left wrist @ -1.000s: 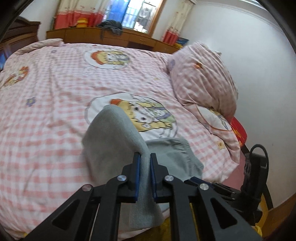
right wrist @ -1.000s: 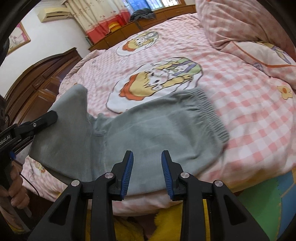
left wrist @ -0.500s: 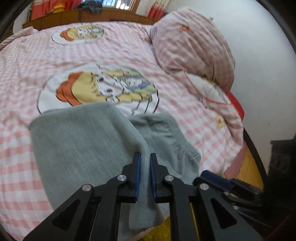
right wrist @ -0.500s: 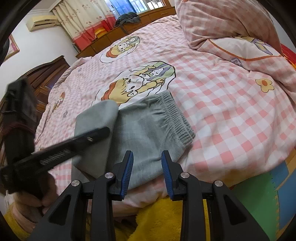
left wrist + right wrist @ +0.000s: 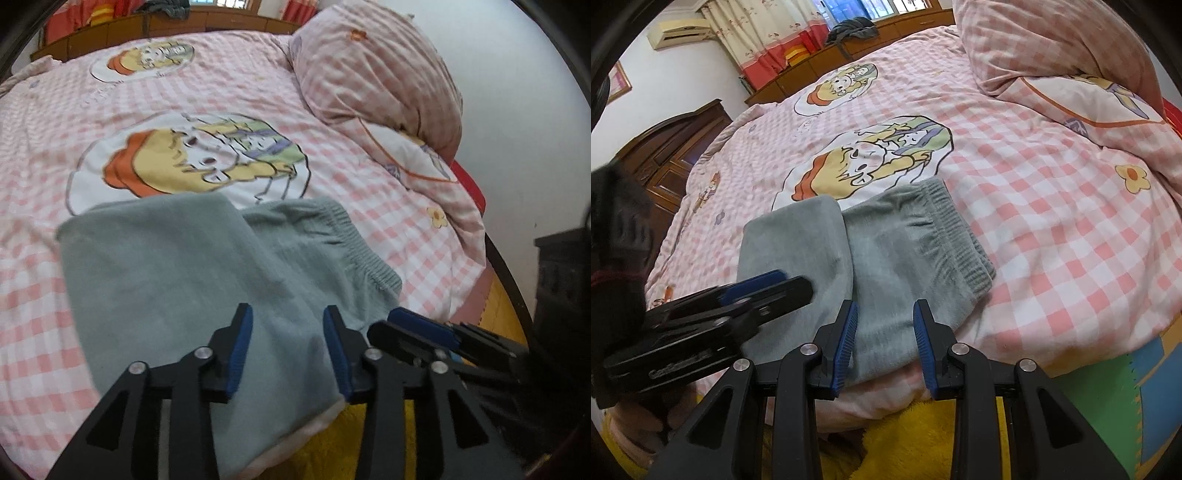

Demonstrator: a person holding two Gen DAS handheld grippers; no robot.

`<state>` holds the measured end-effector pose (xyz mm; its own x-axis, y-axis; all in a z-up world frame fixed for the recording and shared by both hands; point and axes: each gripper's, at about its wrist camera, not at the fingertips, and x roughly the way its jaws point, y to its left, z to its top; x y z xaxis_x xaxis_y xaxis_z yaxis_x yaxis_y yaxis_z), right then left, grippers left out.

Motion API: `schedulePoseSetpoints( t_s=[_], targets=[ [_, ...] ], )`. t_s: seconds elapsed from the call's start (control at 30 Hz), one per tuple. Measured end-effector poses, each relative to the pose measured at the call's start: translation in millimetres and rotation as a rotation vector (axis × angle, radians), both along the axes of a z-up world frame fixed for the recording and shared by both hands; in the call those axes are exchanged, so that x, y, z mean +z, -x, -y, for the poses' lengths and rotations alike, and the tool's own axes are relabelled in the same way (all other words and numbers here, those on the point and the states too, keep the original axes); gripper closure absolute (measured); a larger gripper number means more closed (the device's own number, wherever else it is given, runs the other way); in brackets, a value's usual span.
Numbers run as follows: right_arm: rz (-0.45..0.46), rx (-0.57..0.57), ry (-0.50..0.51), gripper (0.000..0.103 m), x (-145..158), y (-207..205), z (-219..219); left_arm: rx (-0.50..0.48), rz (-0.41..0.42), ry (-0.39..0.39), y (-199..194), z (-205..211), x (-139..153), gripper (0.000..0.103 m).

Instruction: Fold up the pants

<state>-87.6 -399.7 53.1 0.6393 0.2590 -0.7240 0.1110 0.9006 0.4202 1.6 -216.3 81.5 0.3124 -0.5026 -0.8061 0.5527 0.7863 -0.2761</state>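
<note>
Grey-green pants (image 5: 177,273) lie folded at the near edge of the bed, the leg end laid over the seat, the ribbed waistband (image 5: 354,236) to the right. My left gripper (image 5: 288,328) is open and empty just above the folded leg part. My right gripper (image 5: 884,326) is open and empty over the near edge of the pants (image 5: 886,251). The left gripper's fingers (image 5: 768,291) show at the left of the right wrist view; the right gripper's fingers (image 5: 421,332) show at the lower right of the left wrist view.
The bed has a pink checked cover (image 5: 184,110) with cartoon prints. A pink pillow (image 5: 373,74) lies at the right by the white wall. A dark wooden wardrobe (image 5: 672,147) stands left. A yellow fluffy item (image 5: 897,435) and coloured floor mat (image 5: 1115,398) are below the bed edge.
My left gripper carried the pant leg over to the right, laid it on the seat part, and opened, letting the cloth go. The right gripper stayed open.
</note>
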Motion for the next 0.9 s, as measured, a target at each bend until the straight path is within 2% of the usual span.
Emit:
schedulePoseSetpoints(
  t_s=[0.2,0.4,0.53,0.73,0.9],
  targets=[
    [0.000,0.052,-0.026,0.071,1,-20,-8,0.099,0.071,-0.084,4,-39,6,0.057],
    [-0.029,0.102,-0.050,0.071,-9,-40,-27,0.190,0.041,-0.122,0,-74,-10,0.056],
    [-0.056,0.114,-0.060,0.071,-18,-49,-37,0.215,0.048,-0.146,-2,-82,-15,0.054],
    [-0.108,0.104,-0.114,0.071,-37,-60,-38,0.221,0.018,-0.142,-5,-86,-28,0.050],
    [-0.099,0.099,-0.158,0.071,-38,-67,-34,0.235,-0.019,-0.100,-7,-94,-36,0.050]
  ],
)
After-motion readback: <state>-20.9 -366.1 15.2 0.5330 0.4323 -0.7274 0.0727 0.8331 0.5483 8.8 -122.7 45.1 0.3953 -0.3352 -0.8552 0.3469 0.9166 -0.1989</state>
